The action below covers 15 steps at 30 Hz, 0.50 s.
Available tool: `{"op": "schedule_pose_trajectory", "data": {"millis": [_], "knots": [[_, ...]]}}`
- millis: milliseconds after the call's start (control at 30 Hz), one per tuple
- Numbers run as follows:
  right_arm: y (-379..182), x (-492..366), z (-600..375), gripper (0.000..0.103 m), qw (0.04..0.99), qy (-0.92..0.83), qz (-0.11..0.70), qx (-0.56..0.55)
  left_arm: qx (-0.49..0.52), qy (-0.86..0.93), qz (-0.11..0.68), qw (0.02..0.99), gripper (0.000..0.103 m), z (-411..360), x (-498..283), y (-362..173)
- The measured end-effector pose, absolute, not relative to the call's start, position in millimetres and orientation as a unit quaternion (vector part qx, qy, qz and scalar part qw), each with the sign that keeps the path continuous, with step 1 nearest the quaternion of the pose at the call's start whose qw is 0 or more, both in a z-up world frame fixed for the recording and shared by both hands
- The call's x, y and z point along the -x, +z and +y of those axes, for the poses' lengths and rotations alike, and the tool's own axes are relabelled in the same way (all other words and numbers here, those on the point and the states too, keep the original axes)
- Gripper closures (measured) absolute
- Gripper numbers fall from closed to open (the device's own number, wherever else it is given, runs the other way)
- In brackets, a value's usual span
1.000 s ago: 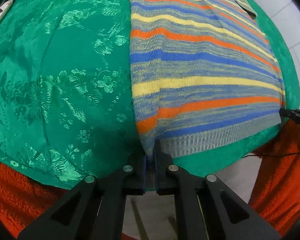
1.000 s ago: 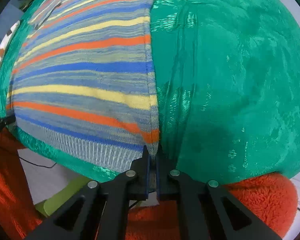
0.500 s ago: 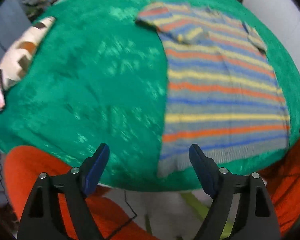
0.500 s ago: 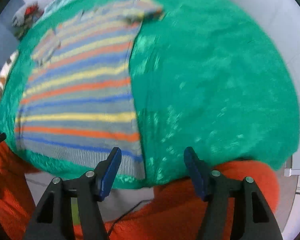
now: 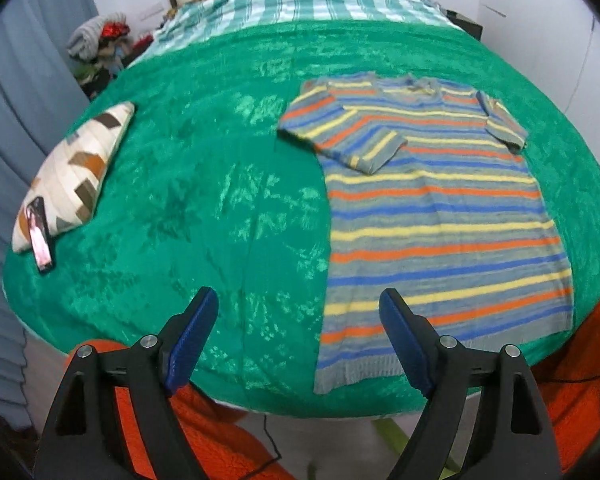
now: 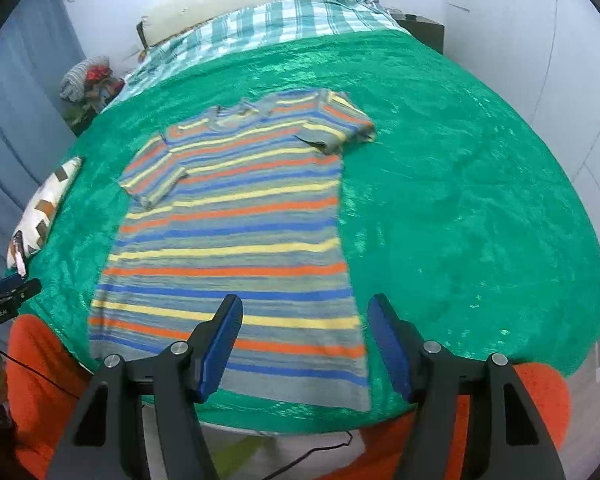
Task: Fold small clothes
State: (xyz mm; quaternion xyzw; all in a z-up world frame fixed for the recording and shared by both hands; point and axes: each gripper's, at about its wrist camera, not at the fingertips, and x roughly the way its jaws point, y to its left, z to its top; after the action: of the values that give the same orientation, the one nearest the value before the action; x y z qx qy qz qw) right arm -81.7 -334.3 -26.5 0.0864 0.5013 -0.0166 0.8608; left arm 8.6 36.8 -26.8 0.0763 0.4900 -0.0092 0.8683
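Striped knit T-shirt (image 5: pixel 440 216) lying flat on green bedspread (image 5: pixel 204 184); left gripper (image 5: pixel 296 336) and right gripper (image 6: pixel 304 340) both spread wide above it, holding nothing

Orange, blue, yellow striped grey sweater (image 5: pixel 440 216), green floral blanket (image 5: pixel 204 184)

The shirt (image 6: pixel 236 240) lies flat on the green blanket (image 6: pixel 460 220), both short sleeves folded inward over its chest. Just short of the shirt's hem, the right tool (image 6: pixel 304 344) hangs above with its blue pads wide apart and nothing between them. Left of the shirt sits a patterned pillow (image 6: pixel 44 208).
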Motion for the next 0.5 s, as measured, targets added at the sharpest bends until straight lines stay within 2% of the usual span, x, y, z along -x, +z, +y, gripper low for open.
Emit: {"op": "schedule_pose_trajectory", "data": {"millis": [500], "knots": [[-33.0, 85.3, -304.5, 0.038, 0.863, 0.0, 0.501, -0.055, -0.099, -0.004, 0.481, 0.871, 0.019, 28.0, -9.2, -24.1]]}}
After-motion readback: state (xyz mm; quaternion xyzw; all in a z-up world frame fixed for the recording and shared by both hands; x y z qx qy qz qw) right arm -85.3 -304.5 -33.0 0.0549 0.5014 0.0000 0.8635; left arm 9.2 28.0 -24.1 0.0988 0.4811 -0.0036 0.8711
